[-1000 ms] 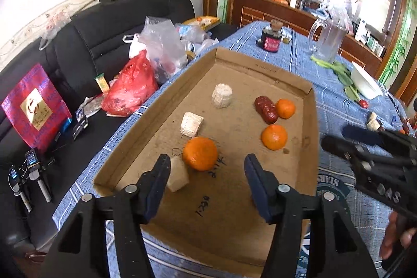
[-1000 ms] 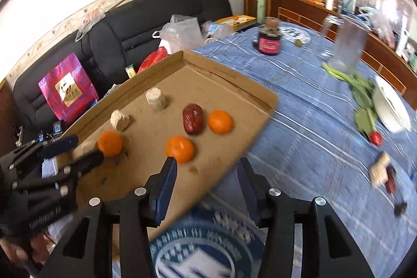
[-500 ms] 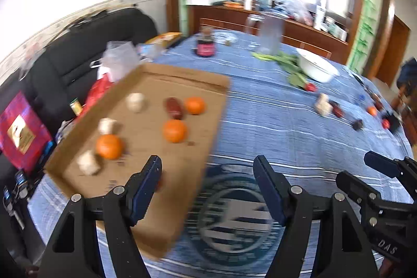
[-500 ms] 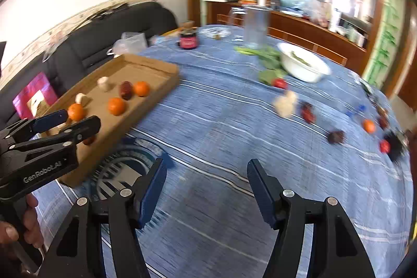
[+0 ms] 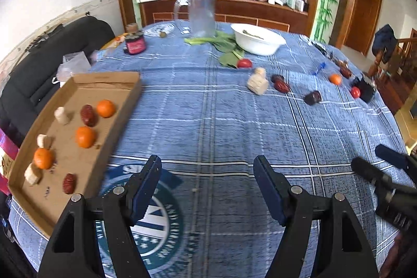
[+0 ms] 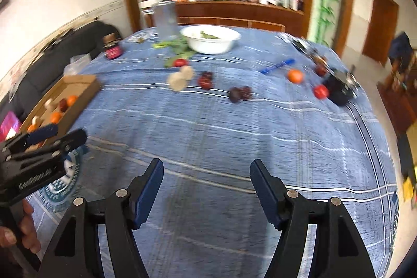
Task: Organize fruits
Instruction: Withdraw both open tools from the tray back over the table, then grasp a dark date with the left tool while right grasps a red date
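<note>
Fruit sitting in the cardboard tray, more lying loose on the tabletop

Fruit is filling the cardboard tray at the left edge of the blue checked tabletop: three oranges, two dark red dates and several pale chunks are lying on its floor. A white bowl is standing at the far side, holding a few green scraps, with leafy greens beside it. Loose pieces are lying in a row across the far half: a pale chunk, dates, an orange and a red fruit.

The left hand-held gripper is hovering with jaws apart and nothing between them. The right hand-held gripper is opening over bare cloth, also gripping nothing.

The right wrist view is showing a hand on the left tool and a blue pen, while blurring the tray's contents; the left wrist view is showing those sharply.
</note>
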A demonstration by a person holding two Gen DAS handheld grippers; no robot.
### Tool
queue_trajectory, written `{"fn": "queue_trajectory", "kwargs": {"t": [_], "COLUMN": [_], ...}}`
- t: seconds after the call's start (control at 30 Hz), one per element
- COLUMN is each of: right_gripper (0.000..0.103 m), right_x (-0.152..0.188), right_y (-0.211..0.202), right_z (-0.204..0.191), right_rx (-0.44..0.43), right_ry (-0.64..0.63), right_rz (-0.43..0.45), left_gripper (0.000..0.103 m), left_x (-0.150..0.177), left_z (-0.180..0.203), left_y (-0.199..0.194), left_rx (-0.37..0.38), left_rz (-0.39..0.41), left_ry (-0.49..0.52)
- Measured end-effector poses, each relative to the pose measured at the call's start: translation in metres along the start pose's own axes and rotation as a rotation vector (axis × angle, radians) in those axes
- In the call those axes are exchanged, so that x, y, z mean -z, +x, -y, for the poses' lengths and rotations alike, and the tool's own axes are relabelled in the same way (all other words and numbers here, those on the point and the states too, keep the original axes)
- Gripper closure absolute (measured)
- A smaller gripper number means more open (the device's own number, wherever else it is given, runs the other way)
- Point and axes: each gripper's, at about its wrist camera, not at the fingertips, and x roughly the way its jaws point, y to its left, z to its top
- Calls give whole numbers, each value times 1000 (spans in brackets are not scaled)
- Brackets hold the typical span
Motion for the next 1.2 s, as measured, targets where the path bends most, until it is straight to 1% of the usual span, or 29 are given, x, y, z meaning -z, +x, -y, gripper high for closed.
{"fn": "queue_trajectory", "kwargs": {"t": [0.13, 0.23, 0.33, 0.5, 0.53, 0.63, 0.73, 0.77, 0.8, 0.83, 0.9, 0.93, 0.97, 1.03, 1.13, 1.2], "right_gripper": [30, 30, 30, 30, 31, 31, 31, 32, 38, 46, 46, 46, 46, 46, 46, 47], "right_x": [-17, -37, -55, -72, -74, -78, -85, -87, -88, -88, -86, -84, -82, -82, -85, -84], "right_y": [19, 44, 75, 116, 123, 125, 137, 141, 144, 143, 135, 130, 127, 127, 130, 134], "right_z": [33, 49, 55, 56, 58, 60, 59, 59, 59, 60, 59, 57, 56, 61, 69, 63], "right_rx": [0, -25, -62, -49, -58, -59, -70, -93, -118, -172, -304, -315, -275, -238, -237, -235], "right_ry": [53, 73, 82, 54, 55, 44, 10, 7, 6, 5, -15, -53, -91, -101, -65, -100], "right_rz": [-12, -26, -49, -80, -88, -57, -91, -104, -117, -120, -133, -134, -127, -125, -118, -125], "left_gripper": [31, 31, 31, 31, 31, 31, 31, 31, 31, 31, 31, 31, 31, 31, 31, 31], "left_x": [-6, -11, -18, -32, -35, -40, -45, -46, -47, -47, -47, -47, -47, -48, -49, -48], "left_z": [8, 8, 8, 5, 5, 3, 8, 10, 14, 18, 22, 24, 26, 29, 36, 41], "left_y": [14, 24, 34, 50, 53, 60, 71, 74, 76, 77, 78, 79, 80, 83, 85, 84], "left_rx": [-16, -21, -30, -47, -46, -31, -12, -9, -3, 3, 10, 14, 17, 20, 25, 21], "left_rz": [-38, -62, -87, -110, -116, -128, -157, -163, -167, -171, -175, -177, -180, -189, -198, -198], "left_ry": [13, 15, 30, 45, 42, 20, 13, 15, 21, 31, 46, 51, 53, 54, 64, 84]}}
